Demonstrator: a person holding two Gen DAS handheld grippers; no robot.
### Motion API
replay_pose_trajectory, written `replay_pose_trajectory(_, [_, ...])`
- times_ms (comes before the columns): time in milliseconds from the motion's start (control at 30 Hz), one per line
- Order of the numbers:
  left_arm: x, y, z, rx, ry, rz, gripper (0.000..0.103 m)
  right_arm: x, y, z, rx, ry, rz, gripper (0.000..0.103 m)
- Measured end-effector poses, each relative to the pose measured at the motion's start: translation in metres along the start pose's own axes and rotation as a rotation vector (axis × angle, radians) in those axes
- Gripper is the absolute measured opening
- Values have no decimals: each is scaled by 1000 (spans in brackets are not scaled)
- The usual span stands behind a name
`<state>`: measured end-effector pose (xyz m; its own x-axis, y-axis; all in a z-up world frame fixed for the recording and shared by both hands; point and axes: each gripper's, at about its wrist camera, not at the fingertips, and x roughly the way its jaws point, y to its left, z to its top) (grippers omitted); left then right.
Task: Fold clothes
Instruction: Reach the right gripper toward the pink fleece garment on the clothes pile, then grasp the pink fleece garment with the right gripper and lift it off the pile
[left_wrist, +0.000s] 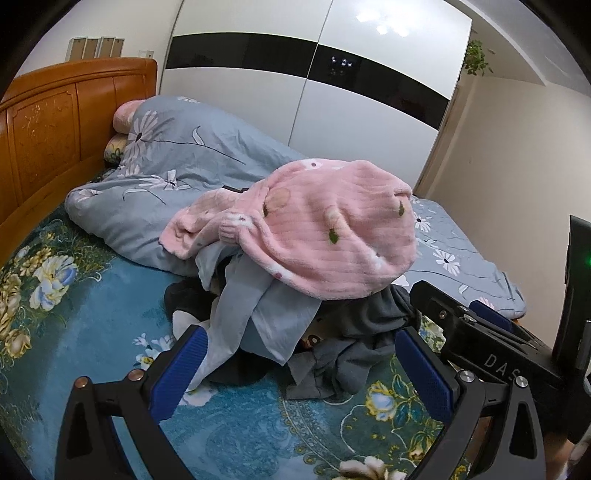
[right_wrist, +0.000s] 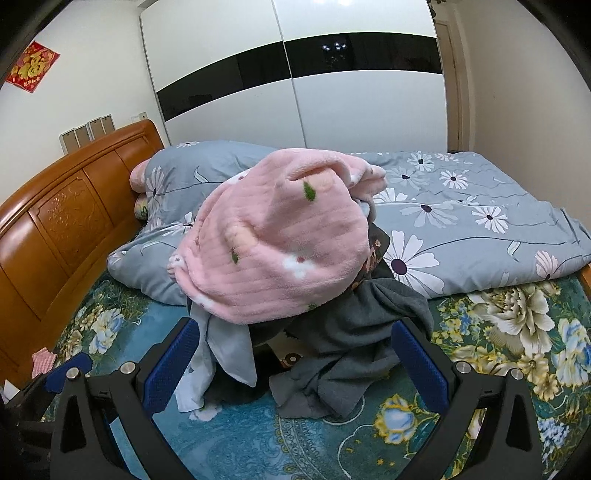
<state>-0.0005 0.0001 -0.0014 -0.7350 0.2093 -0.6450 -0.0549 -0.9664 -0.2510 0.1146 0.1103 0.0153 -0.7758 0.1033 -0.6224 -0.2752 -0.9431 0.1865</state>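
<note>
Jaws of left gripper (left_wrist: 301, 363) and right gripper (right_wrist: 295, 360) spread apart, empty, heap of clothes on teal floral bedspread (right_wrist: 236, 435) just ahead, fluffy pink fleece garment (right_wrist: 273, 251) topmost, pale blue cotton garment (left_wrist: 258, 317) and dark grey knit garment (right_wrist: 351, 350) beneath, grey daisy-print duvet (right_wrist: 461, 229) behind.

A heap of clothes (left_wrist: 295, 295) lies on the bedspread (left_wrist: 92, 332), near the middle of the bed. On top of the heap sits a fleece garment (left_wrist: 325, 240); beneath it, a thin garment (left_wrist: 236, 321) hangs down on the left and a sweatshirt (left_wrist: 369, 325) spreads on the right. Behind the heap lies a quilt (left_wrist: 184, 166), running to the right (its near edge touches the heap). Pillows (left_wrist: 122, 122) sit under the quilt's far left end, against the headboard (left_wrist: 48, 136). A wardrobe (left_wrist: 314, 92) stands behind the bed.
</note>
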Motion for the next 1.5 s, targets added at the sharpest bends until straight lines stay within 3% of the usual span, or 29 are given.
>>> replay_pose_trajectory(700, [2, -3, -3, -19, 32, -17, 103, -5, -4, 0, -2, 17, -23, 103])
replay_pose_trajectory(833, [-5, 4, -5, 2, -16, 25, 103, 0, -4, 2, -30, -1, -16, 103])
replay_pose_trajectory(1000, [-20, 43, -20, -32, -42, 81, 103, 17, -16, 39, -79, -90, -54, 103])
replay_pose_trajectory(1067, [-30, 61, -29, -70, -27, 99, 103, 37, -25, 68, -76, -71, -28, 103])
replay_pose_trajectory(1167, [-41, 77, -42, -100, -14, 116, 103, 63, -35, 99, -16, -47, 93, 103])
replay_pose_trajectory(1267, [-53, 94, -60, -141, 4, 113, 103, 87, -48, 122, 134, 29, 207, 101])
replay_pose_trajectory(1300, [-58, 99, -65, -152, 4, 117, 103, 97, -53, 125, 194, 69, 223, 97])
replay_pose_trajectory(1333, [-63, 104, -69, -165, 11, 126, 103, 107, -57, 128, 250, 105, 239, 86])
replay_pose_trajectory(1467, [-71, 120, -83, -233, 43, 151, 103, 117, -49, 131, 298, 142, 240, 15])
replay_pose_trajectory(1500, [-72, 124, -85, -252, 56, 157, 103, 116, -46, 131, 290, 133, 241, 11])
